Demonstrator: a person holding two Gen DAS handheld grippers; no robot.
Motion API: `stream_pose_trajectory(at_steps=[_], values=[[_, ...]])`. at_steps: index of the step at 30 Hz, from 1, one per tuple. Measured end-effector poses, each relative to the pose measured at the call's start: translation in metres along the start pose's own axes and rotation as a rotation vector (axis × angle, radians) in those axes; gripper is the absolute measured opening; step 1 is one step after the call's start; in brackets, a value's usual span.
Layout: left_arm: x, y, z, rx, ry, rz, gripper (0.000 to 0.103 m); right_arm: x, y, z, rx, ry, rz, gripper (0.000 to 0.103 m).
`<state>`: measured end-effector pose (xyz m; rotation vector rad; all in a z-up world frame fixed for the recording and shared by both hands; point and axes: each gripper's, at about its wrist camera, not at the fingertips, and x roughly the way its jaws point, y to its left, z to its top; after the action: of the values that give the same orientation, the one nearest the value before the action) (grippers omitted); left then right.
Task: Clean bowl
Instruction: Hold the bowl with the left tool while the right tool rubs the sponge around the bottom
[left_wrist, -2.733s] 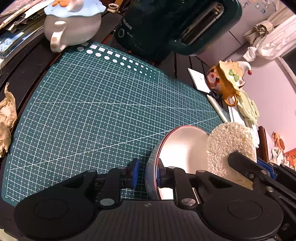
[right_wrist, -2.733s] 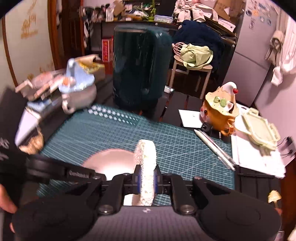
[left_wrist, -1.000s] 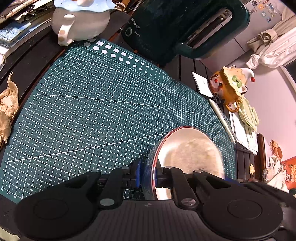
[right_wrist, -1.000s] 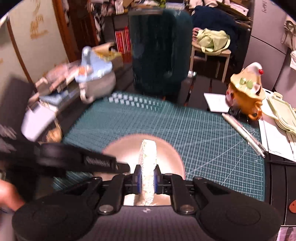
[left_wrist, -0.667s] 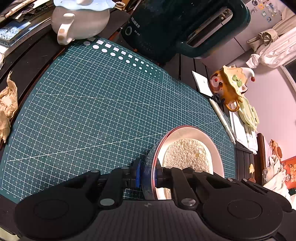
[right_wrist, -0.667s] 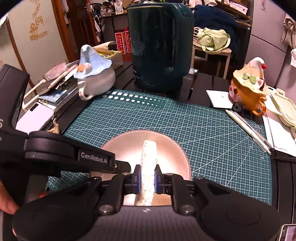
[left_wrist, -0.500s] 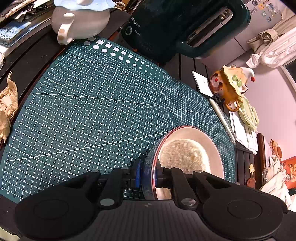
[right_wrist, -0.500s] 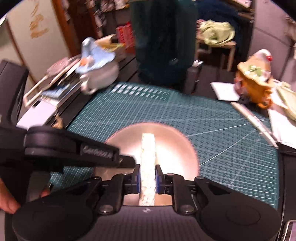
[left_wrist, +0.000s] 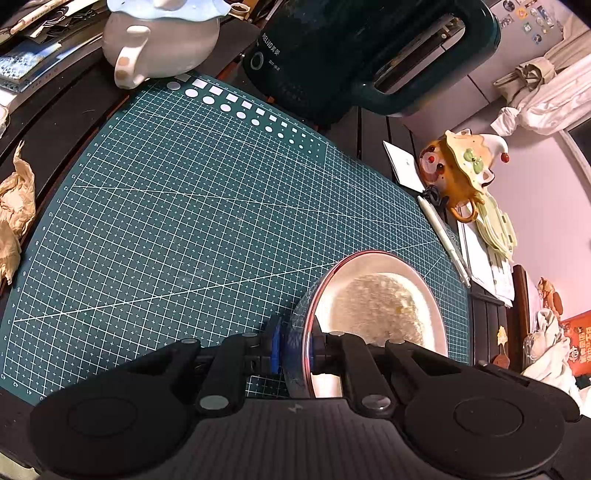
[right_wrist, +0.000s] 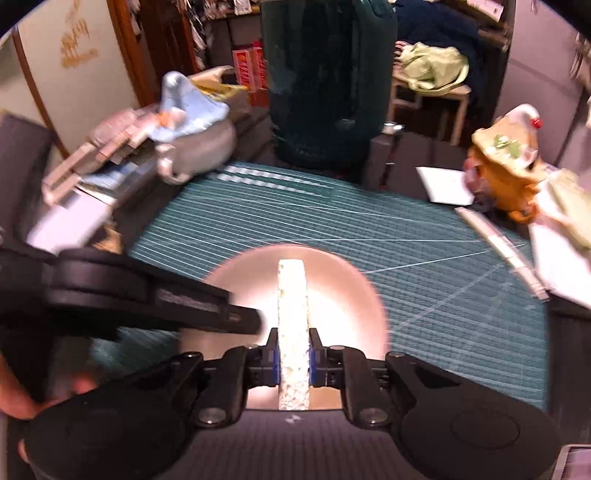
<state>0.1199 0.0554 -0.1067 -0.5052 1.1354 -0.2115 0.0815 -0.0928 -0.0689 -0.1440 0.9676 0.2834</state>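
- Bowl (left_wrist: 428, 295) sits on the green cutting mat (left_wrist: 184, 221), toward the mat's near right part in the left wrist view, tipped so that its pale inside faces the right gripper.
- Left gripper (left_wrist: 294, 347) points steeply down at the mat and is clamped on the bowl's near rim: one blue pad presses the outer wall, the other finger sits inside the rim.
- Right gripper (right_wrist: 293, 356) also angles steeply downward, over the bowl's middle, with its jaws closed tight on a white sponge (right_wrist: 293, 295).
- Sponge stands on edge between the pads, its narrow side toward the camera, and reaches forward into the bowl's hollow; in the left wrist view its broad rough face (left_wrist: 376, 310) fills the bowl's inside, a little blurred.
- Left gripper's black body (right_wrist: 147, 291) crosses the right wrist view from the left edge, its tip ending just beside the sponge at the bowl's rim.
- Fingers (right_wrist: 14, 402) of the person's hand show at the lower left edge of that view, under the left gripper's body.
- Right wrist view is smeared with blur; the left wrist view is sharp apart from the sponge.
- Beyond the mat stand a dark green kettle (left_wrist: 351, 55) and a white teapot with a blue lid (left_wrist: 162, 40); an orange figurine pot (left_wrist: 461, 173) and a pen (left_wrist: 443, 236) lie off the mat's right edge.
- Crumpled brown paper (left_wrist: 14, 214) lies at the mat's left side.
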Motion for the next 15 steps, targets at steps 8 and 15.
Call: stream_pose_trajectory(at_steps=[8, 15], values=[[0.0, -0.001, 0.0, -0.006, 0.001, 0.002, 0.012, -0.041, -0.006, 0.008, -0.004, -0.123, -0.056, 0.012], [0.0, 0.0, 0.0, -0.006, 0.001, 0.004, 0.012, -0.012, -0.008, 0.005, 0.066, -0.024, 0.109, 0.012]])
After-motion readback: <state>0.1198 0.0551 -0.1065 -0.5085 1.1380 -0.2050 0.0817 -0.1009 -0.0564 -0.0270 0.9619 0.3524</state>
